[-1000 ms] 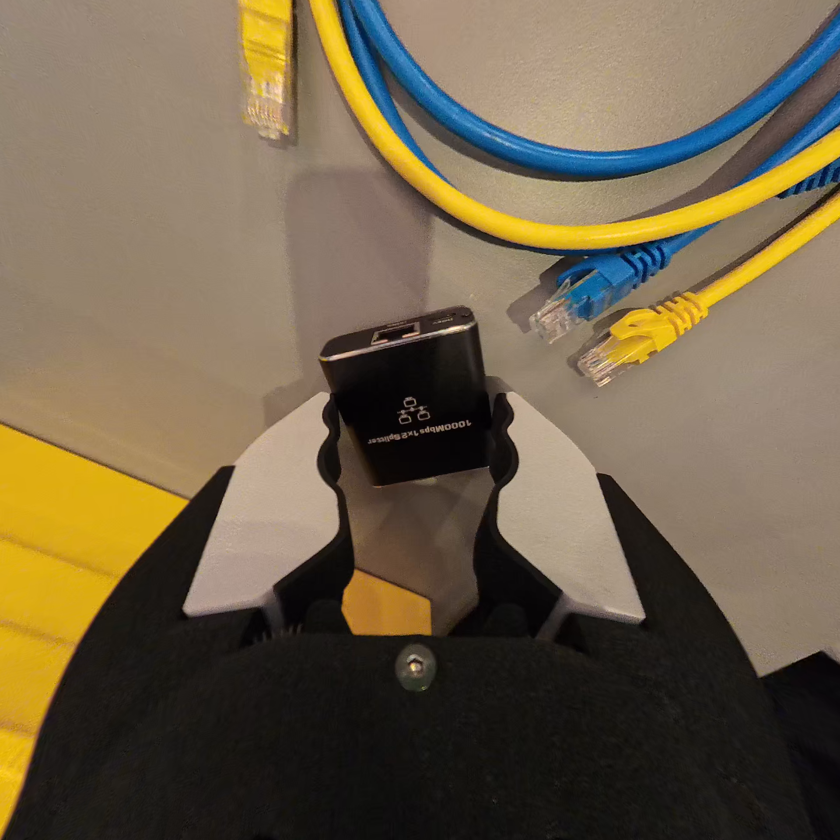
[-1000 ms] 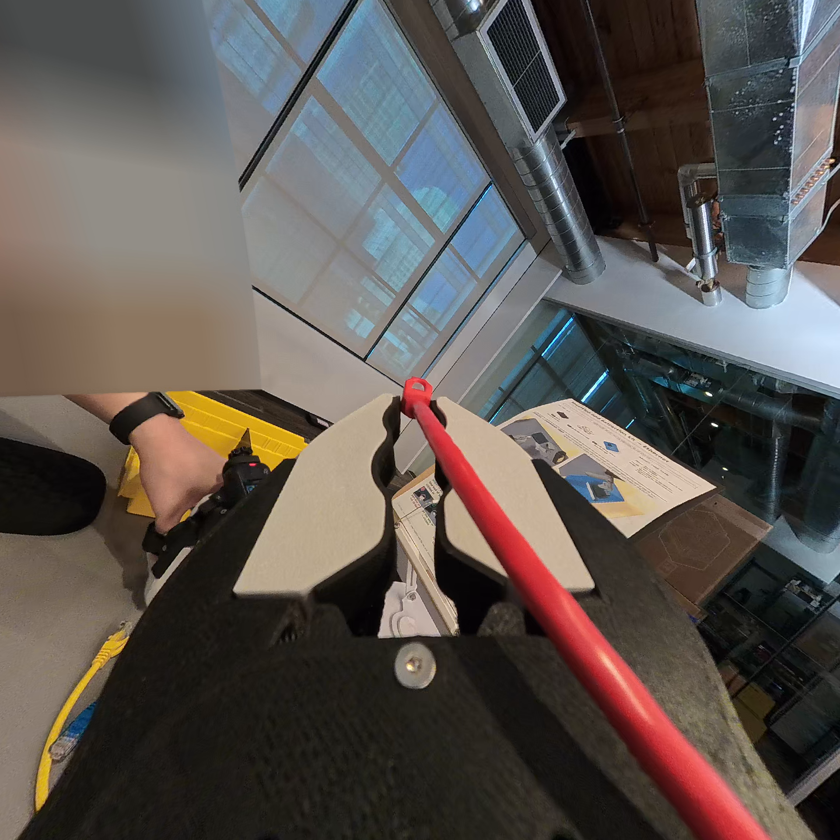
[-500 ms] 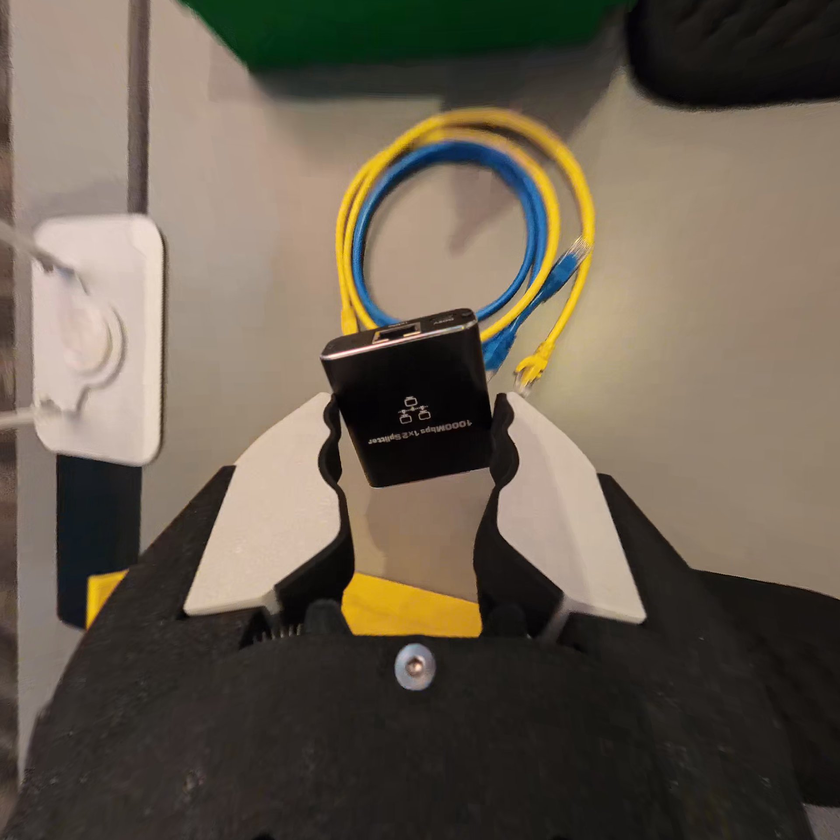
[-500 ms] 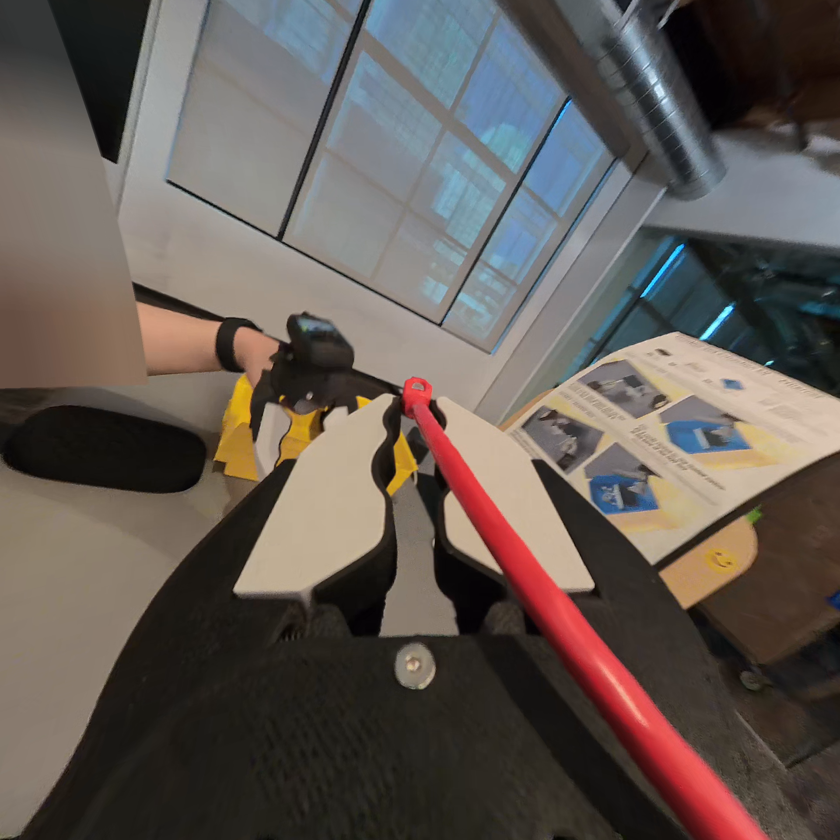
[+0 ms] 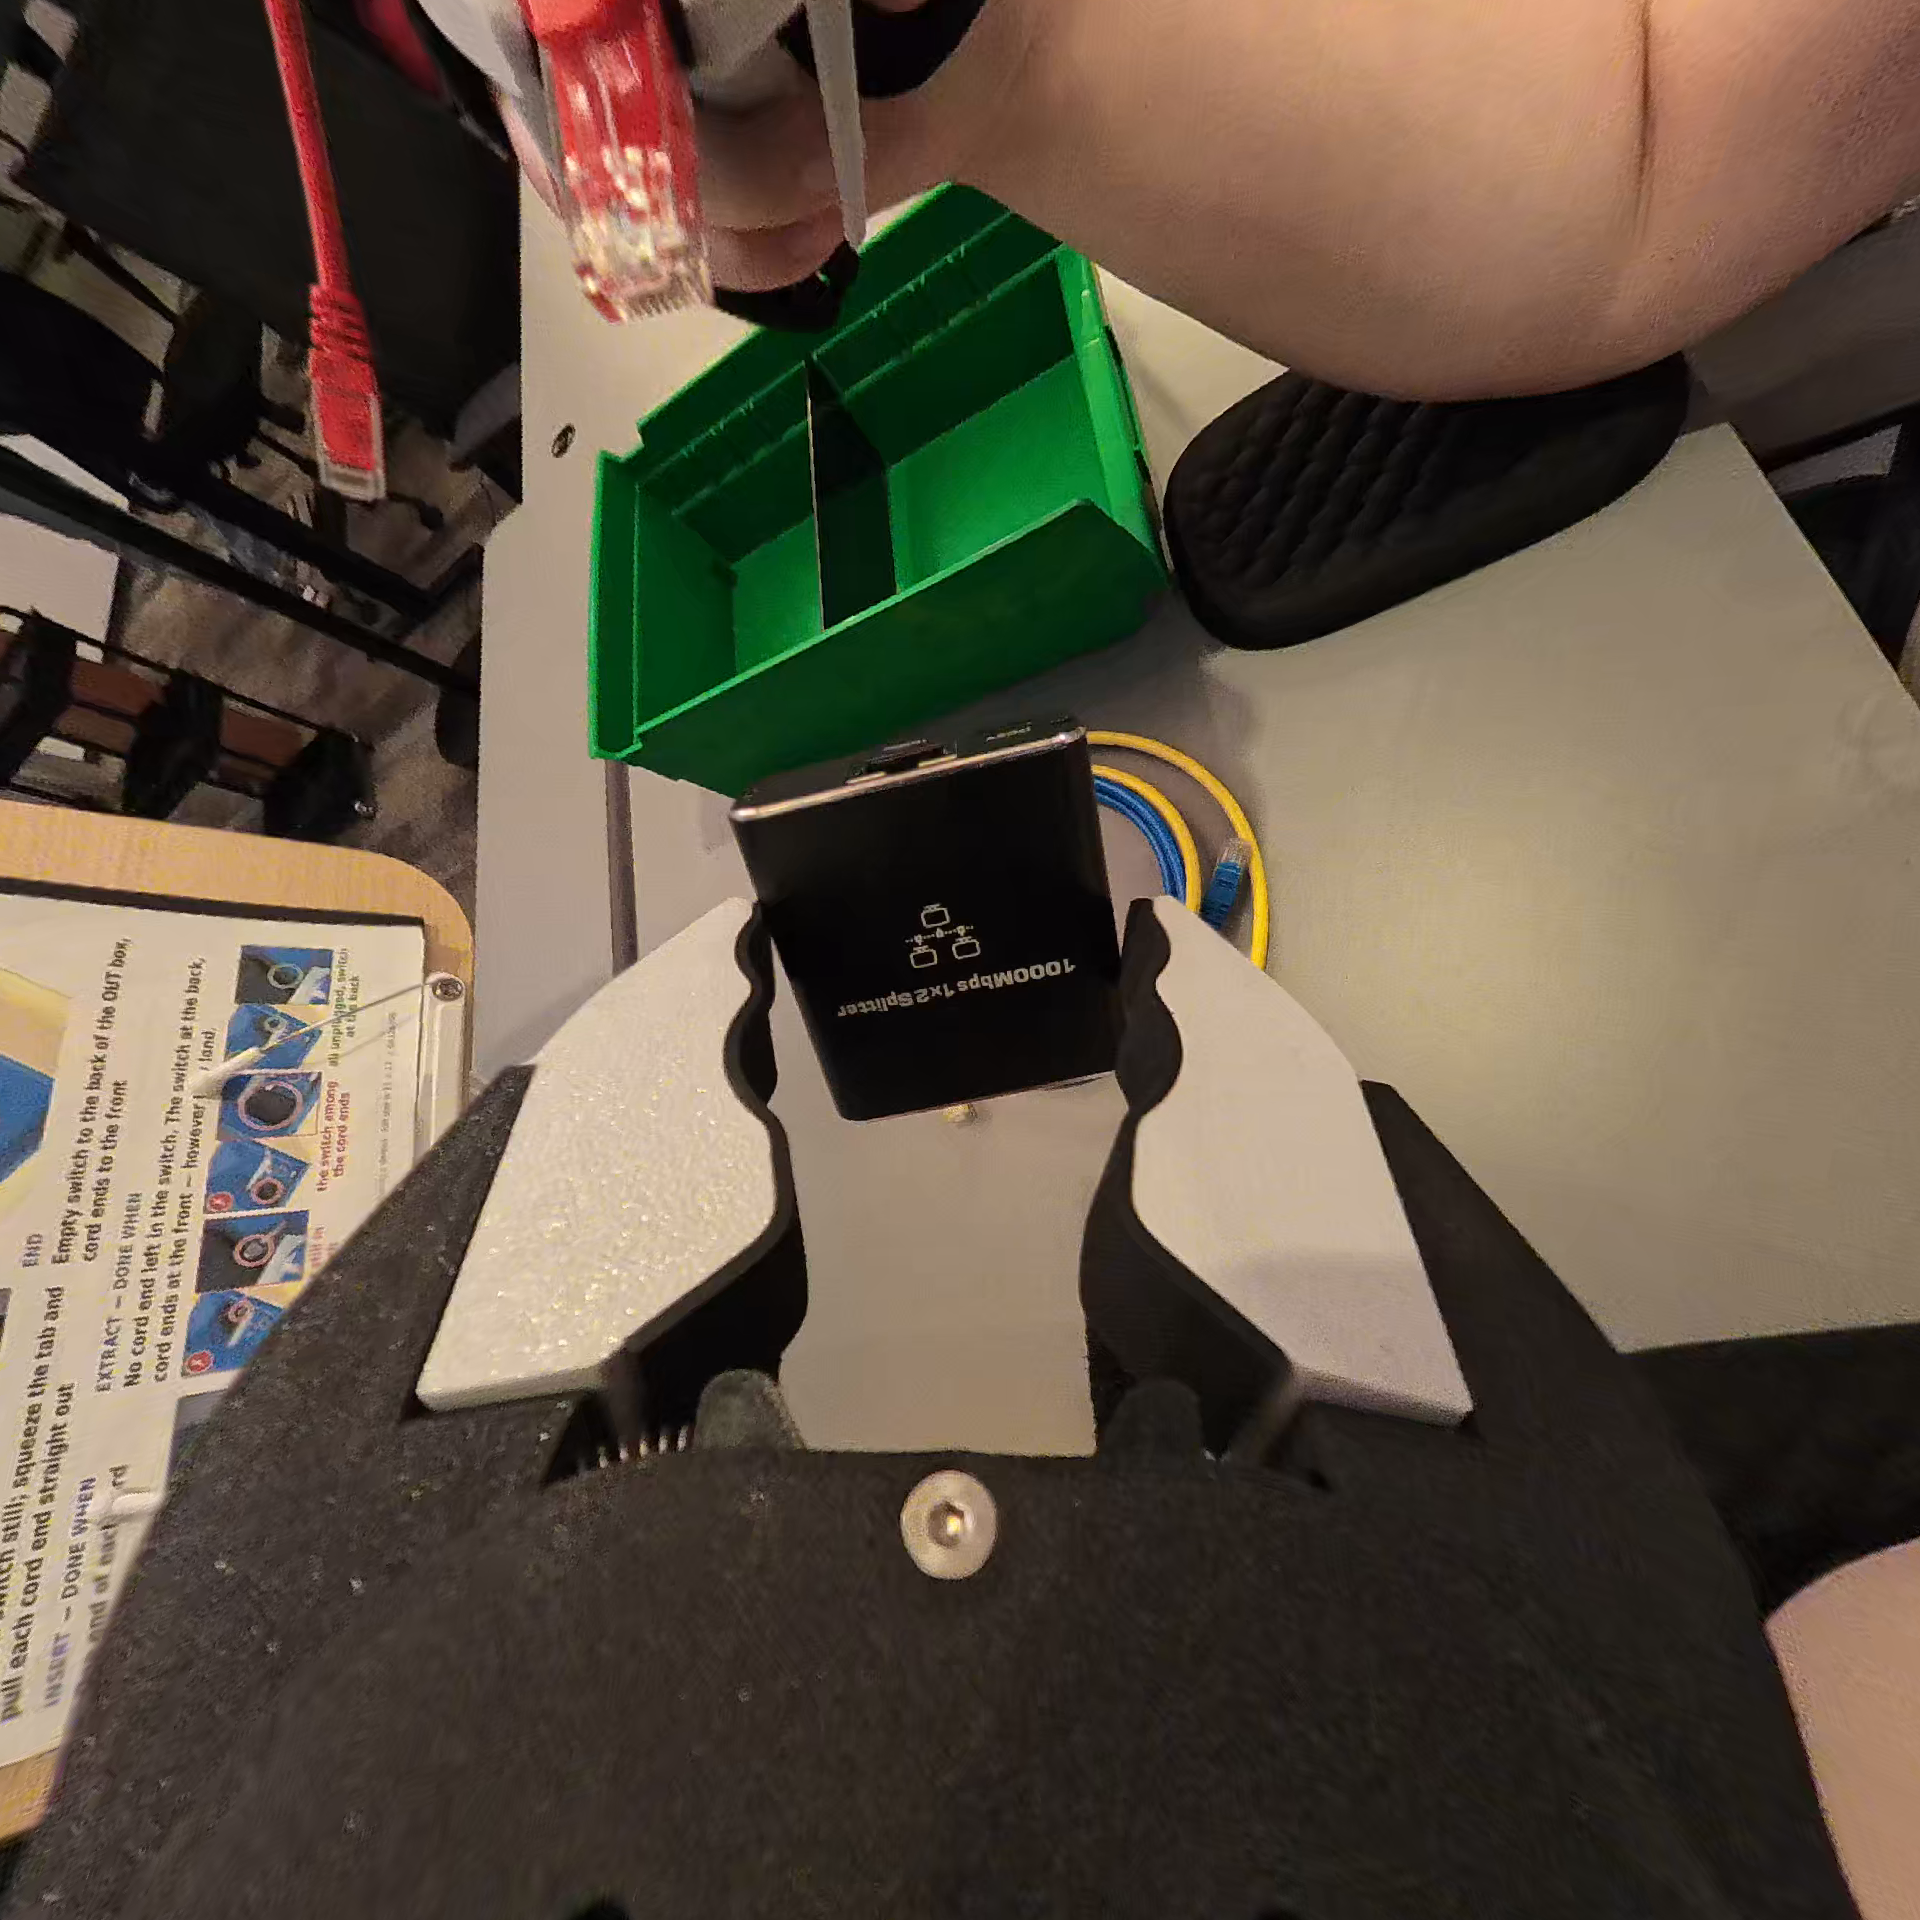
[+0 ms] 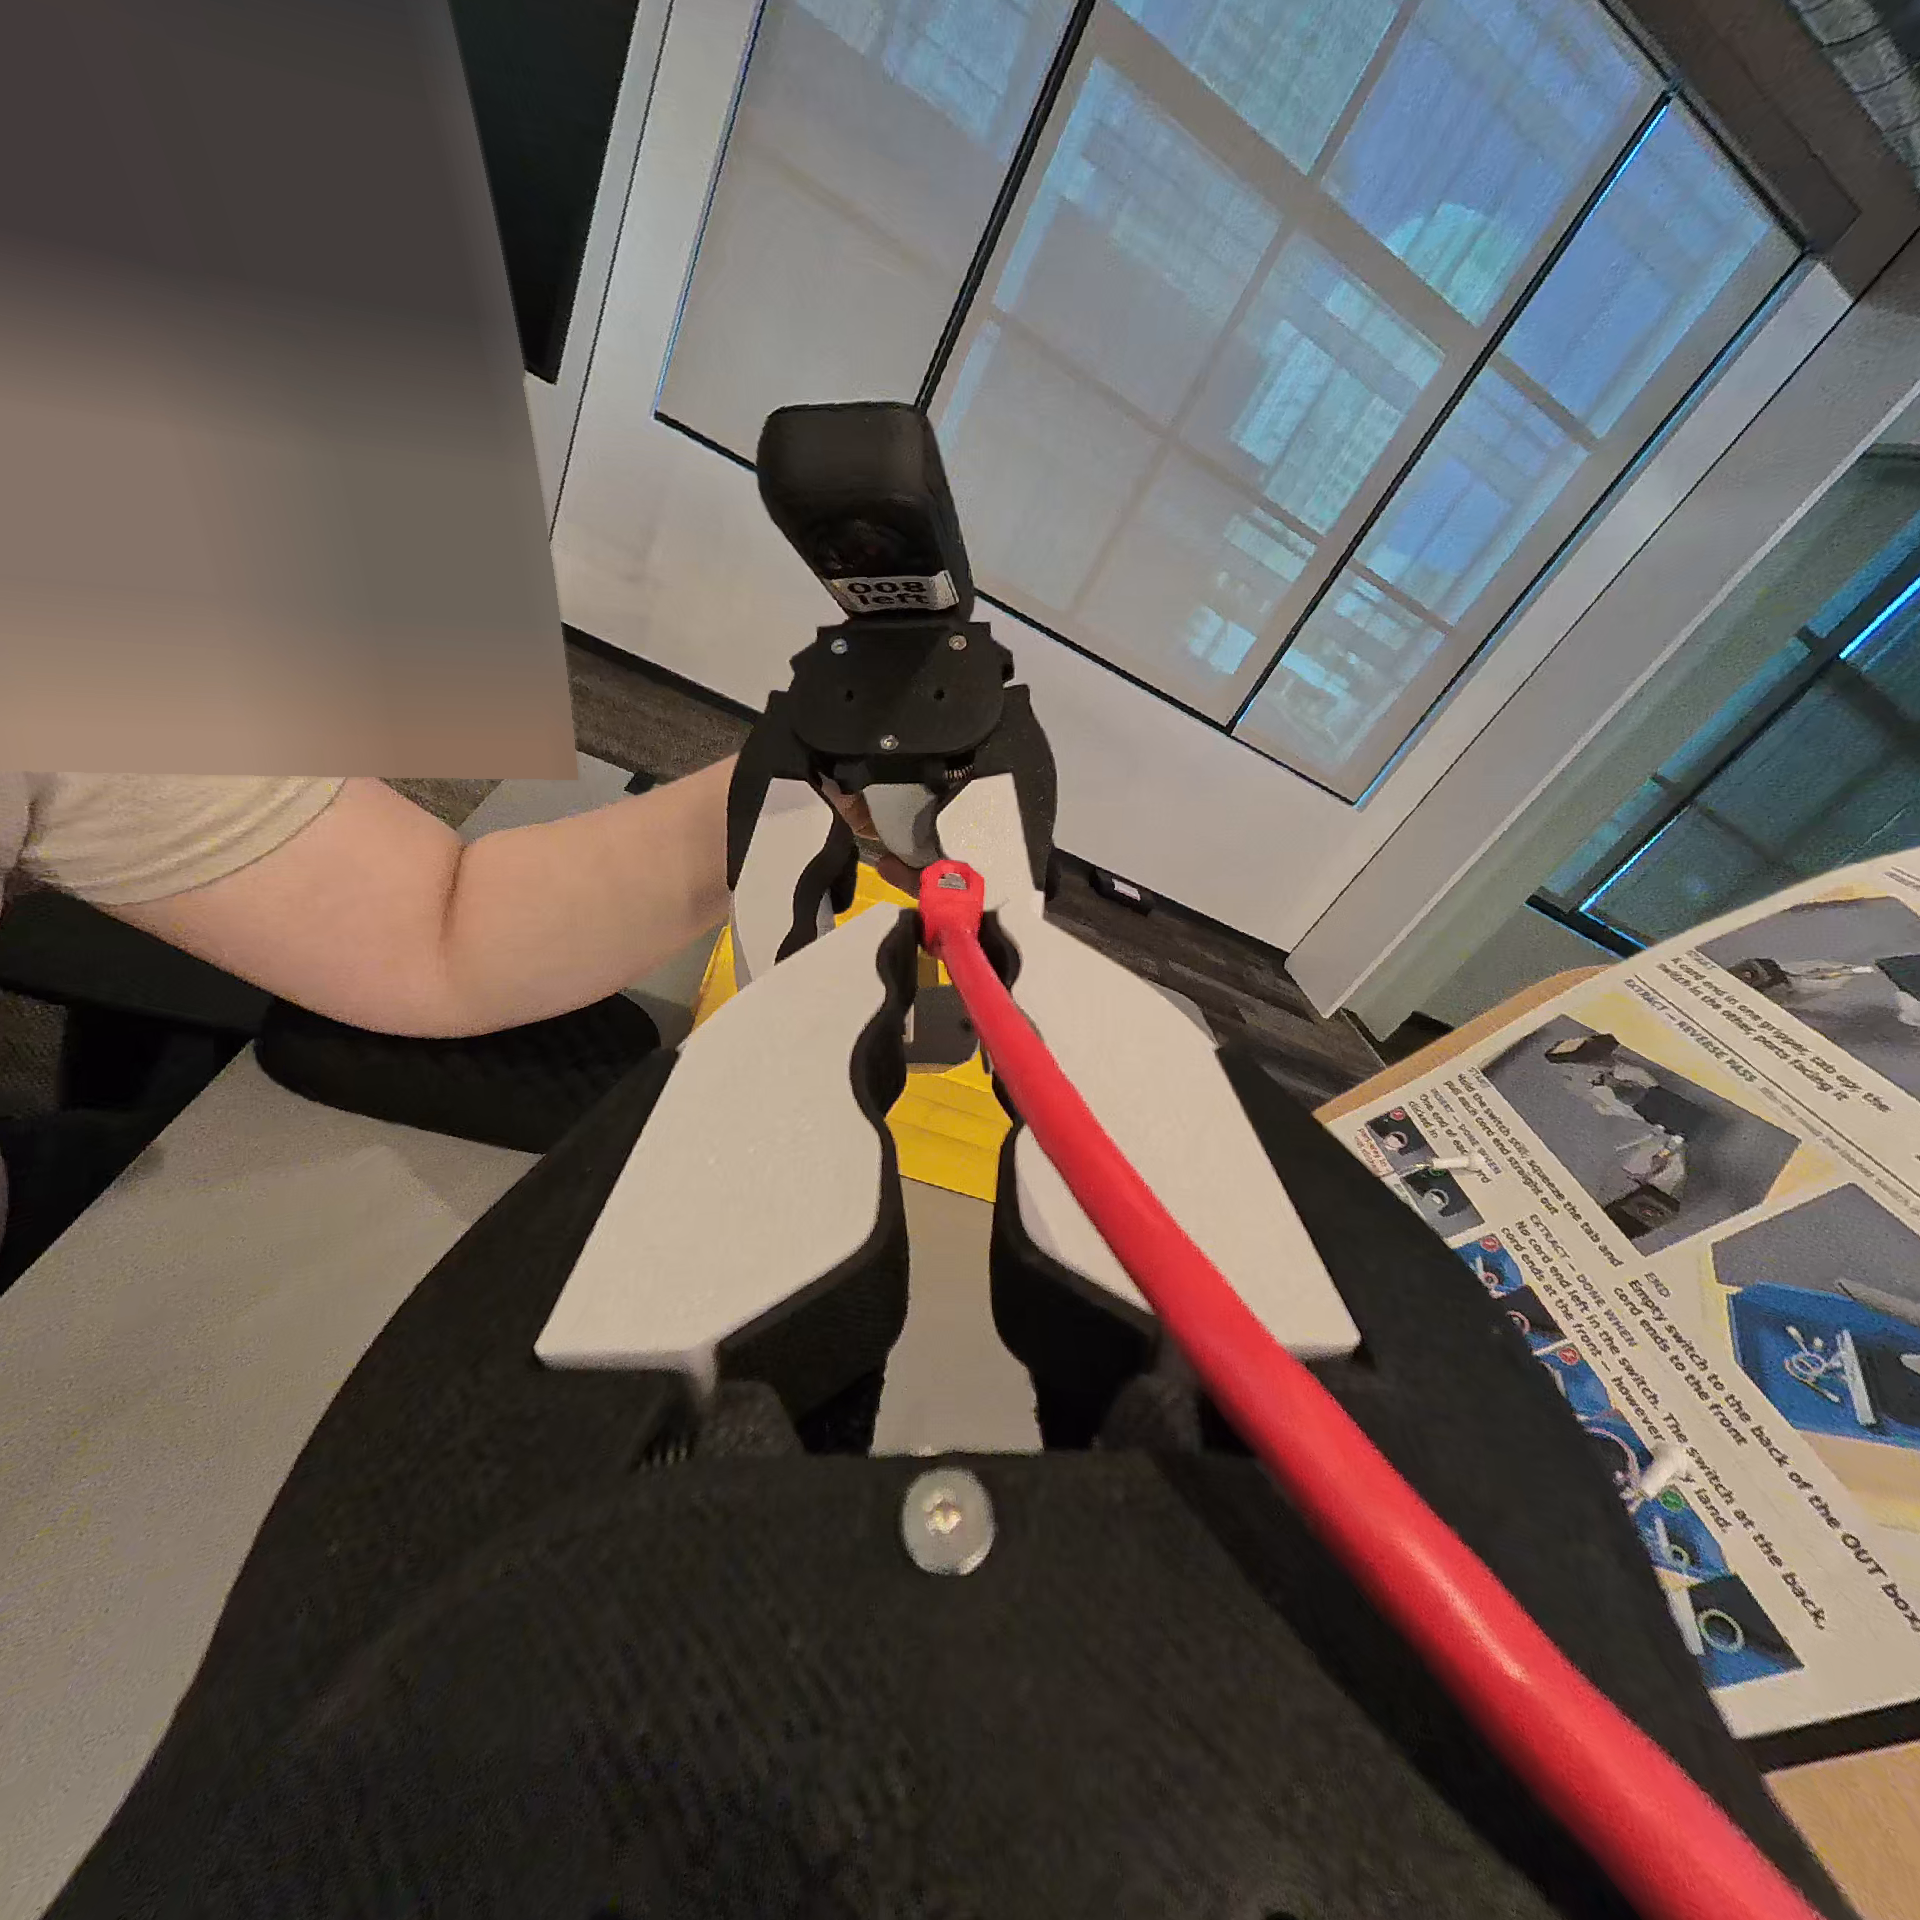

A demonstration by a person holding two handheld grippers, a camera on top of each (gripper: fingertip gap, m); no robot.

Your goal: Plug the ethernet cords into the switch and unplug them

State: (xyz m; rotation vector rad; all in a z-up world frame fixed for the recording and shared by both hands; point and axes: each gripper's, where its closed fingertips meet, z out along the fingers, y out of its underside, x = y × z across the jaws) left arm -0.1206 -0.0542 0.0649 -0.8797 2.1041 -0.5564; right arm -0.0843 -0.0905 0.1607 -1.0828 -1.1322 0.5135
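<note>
Switch (image 5: 940,940) clamped in left hand-held gripper (image 5: 940,966); right hand-held gripper (image 6: 951,935) pinches red cord (image 6: 1195,1236).

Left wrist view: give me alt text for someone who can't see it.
The left gripper clamps a small black switch above a grey table. A red cord plug approaches from above, near a green bin and coiled yellow and blue cords.
</note>
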